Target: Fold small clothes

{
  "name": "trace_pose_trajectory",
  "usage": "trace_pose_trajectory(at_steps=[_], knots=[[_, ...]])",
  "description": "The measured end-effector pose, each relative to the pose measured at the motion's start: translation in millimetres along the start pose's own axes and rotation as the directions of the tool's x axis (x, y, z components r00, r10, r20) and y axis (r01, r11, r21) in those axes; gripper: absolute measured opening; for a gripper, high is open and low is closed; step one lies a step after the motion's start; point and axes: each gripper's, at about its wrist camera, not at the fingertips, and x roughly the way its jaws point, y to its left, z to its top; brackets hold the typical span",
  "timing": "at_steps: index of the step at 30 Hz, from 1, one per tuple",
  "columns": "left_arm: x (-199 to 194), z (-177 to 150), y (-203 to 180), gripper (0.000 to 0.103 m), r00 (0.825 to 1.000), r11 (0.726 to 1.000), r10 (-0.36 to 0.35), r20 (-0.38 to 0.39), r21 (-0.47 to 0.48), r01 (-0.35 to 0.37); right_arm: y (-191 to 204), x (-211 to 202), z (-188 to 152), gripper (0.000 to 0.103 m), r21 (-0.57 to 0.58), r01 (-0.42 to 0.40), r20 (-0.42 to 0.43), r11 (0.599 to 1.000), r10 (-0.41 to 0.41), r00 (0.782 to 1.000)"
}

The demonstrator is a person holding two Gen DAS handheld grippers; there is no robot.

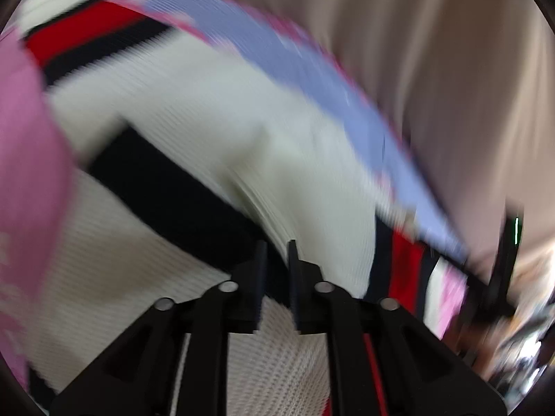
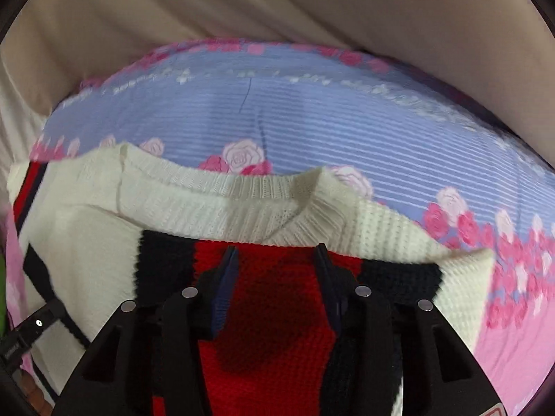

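The white knit sweater with red and dark stripes (image 2: pixel 215 208) lies on the flowery blue and pink bedsheet (image 2: pixel 312 114), neck toward its far edge. The right claw (image 2: pixel 275 260) hangs half open right over the red stripe. The left claw (image 1: pixel 277 256), blurry, looks nearly closed on a fold.

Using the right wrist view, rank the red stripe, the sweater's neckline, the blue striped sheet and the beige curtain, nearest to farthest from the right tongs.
1. Red stripe, directly between the right tongs.
2. Neckline, just ahead.
3. Blue striped sheet, beyond the sweater.
4. Beige curtain, at the back.
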Motion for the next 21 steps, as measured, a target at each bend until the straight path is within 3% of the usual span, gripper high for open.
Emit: trace_pose_trajectory(at_steps=[3,5,8,10,12,13,14,16,17,19,21], knots=[[-36,48,48,0.054,0.995,0.990,0.032,0.099,-0.137,-0.018,1,-40,-28,0.053,0.054,-0.036,0.063,0.998,0.033,0.997],[-54,91,90,0.060,0.981,0.971,0.103,0.166,-0.233,-0.063,6,-61,-61,0.056,0.091,-0.066,0.077,0.994,0.059,0.995],[-65,158,151,0.066,0.948,0.924,0.236,0.216,-0.352,-0.150,11,-78,-105,0.056,0.109,-0.045,0.052,0.993,0.040,0.998],[-62,189,177,0.066,0.929,0.899,0.310,0.205,-0.382,-0.216,15,-85,-131,0.056,0.113,-0.010,0.009,0.994,0.009,1.000],[-49,217,205,0.066,0.899,0.851,0.410,0.153,-0.418,-0.317,16,-86,-150,0.056,0.131,0.016,-0.028,0.991,-0.012,1.000],[-41,225,219,0.066,0.898,0.827,0.427,0.105,-0.447,-0.341,17,-86,-156,0.056,0.134,0.023,-0.040,0.991,-0.017,0.999],[-43,228,224,0.065,0.897,0.826,0.426,0.120,-0.456,-0.332,17,-88,-162,0.056,0.140,0.040,-0.048,0.989,-0.034,0.998],[-46,235,222,0.040,0.877,0.809,0.467,0.108,-0.453,-0.375,18,-87,-169,0.057,0.161,0.044,-0.066,0.986,-0.034,0.997],[-44,238,216,0.000,0.879,0.815,0.469,0.086,-0.425,-0.394,17,-87,-172,0.057,0.179,0.044,-0.070,0.983,-0.032,0.997],[-54,241,190,0.002,0.876,0.838,0.466,0.120,-0.376,-0.395,15,-88,-171,0.057,0.210,0.028,-0.070,0.977,-0.013,0.997],[-71,240,137,0.002,0.873,0.885,0.442,0.204,-0.259,-0.387,15,-90,-169,0.057,0.218,0.023,-0.058,0.976,-0.011,0.998]])
